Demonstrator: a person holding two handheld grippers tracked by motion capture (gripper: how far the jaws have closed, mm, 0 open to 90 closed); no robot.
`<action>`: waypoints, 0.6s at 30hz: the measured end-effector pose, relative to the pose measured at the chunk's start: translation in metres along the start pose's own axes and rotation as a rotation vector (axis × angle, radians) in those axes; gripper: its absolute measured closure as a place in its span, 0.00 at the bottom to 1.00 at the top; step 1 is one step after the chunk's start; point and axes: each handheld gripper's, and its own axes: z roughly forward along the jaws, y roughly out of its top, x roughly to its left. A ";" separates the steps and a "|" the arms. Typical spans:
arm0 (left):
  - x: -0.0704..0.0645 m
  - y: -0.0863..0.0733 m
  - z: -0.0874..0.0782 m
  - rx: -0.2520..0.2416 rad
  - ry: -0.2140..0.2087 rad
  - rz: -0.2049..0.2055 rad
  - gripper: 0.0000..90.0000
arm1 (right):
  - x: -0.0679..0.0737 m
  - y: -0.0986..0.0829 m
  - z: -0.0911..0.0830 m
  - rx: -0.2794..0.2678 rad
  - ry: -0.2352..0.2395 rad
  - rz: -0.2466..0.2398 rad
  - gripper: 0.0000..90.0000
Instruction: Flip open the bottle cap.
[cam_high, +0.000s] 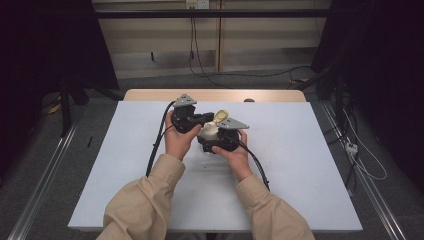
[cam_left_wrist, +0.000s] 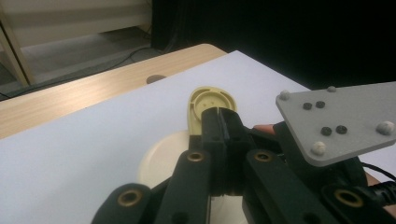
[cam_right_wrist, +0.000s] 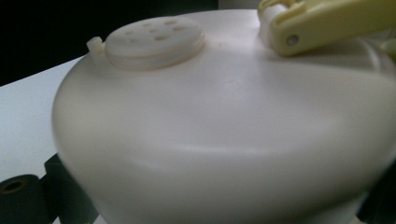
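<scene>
A cream plastic container (cam_high: 208, 131) is held just above the white sheet at the middle of the table. Up close its rounded body (cam_right_wrist: 224, 126) has a perforated shaker top (cam_right_wrist: 154, 35). A yellow flip lid (cam_high: 221, 115) stands up from the container, its hollow underside (cam_left_wrist: 211, 99) facing the left gripper view. My left gripper (cam_left_wrist: 219, 119) is shut on the lid's edge, coming in from the left (cam_high: 212, 119). My right gripper (cam_high: 214, 140) grips the container body from the near right, with one black jaw showing at the lower left of the right gripper view.
The white sheet (cam_high: 290, 165) covers most of a wooden table (cam_high: 150, 95) with a small round hole (cam_high: 248, 100) at its far edge. Black cables (cam_high: 155, 150) trail from both grippers toward the near edge. Dark curtains and floor cables surround the table.
</scene>
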 end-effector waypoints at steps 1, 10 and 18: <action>0.000 0.000 -0.001 -0.001 0.000 0.000 1.00 | 0.000 0.000 0.000 0.002 0.001 0.001 0.06; 0.003 -0.009 -0.009 -0.005 0.011 -0.020 0.96 | -0.002 -0.001 -0.002 0.037 0.012 0.012 0.04; 0.005 -0.017 -0.017 -0.006 0.023 -0.032 0.77 | -0.004 -0.002 -0.004 0.073 0.032 0.033 0.02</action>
